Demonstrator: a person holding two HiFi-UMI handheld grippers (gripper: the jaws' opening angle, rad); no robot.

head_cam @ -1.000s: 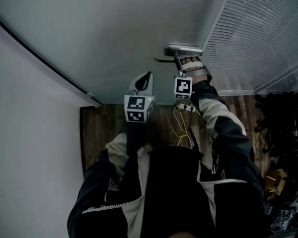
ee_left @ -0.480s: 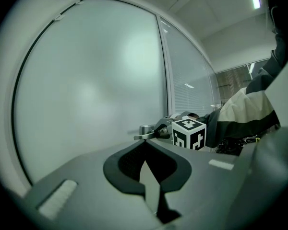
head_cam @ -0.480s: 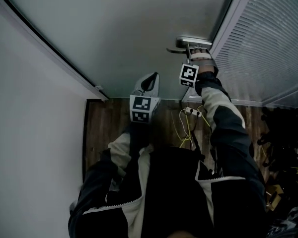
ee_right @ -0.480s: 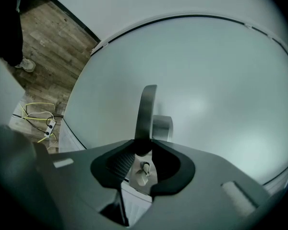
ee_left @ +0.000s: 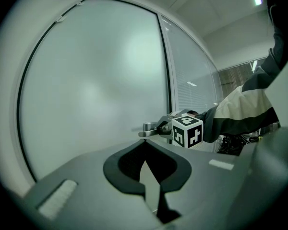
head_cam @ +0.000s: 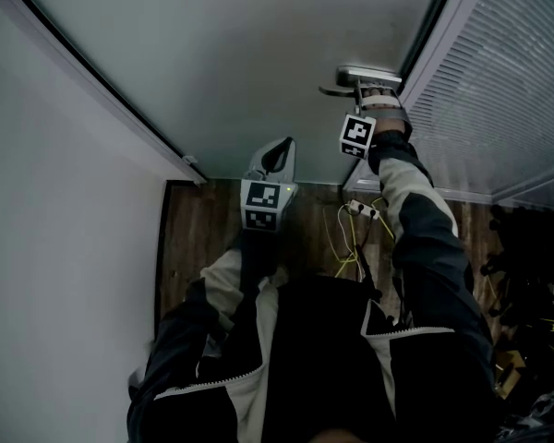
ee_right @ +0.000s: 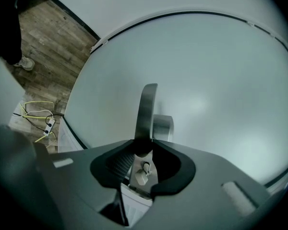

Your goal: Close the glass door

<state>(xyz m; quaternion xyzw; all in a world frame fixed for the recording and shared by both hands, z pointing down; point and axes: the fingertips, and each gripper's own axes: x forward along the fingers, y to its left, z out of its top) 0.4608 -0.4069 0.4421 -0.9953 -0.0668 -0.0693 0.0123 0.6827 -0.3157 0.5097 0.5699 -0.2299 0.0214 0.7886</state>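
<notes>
Right gripper view: R gripper [ee_right: 143, 145] jaws opening round flat metal handle [ee_right: 146, 109], frosted glass door [ee_right: 206, 71]; L gripper [ee_left: 146, 141] jaws closed.

The door handle [head_cam: 365, 72] sat on the glass door [head_cam: 258, 53], with the slatted panel [head_cam: 508, 81] just to the handle's right. The right tool [head_cam: 369, 92] was at the handle, its jaws opening with the lever between them. The left tool [head_cam: 275, 155] hung below and left of the handle. A power strip [head_cam: 363, 210] lay on the floor [head_cam: 203, 238] beneath the handle.
</notes>
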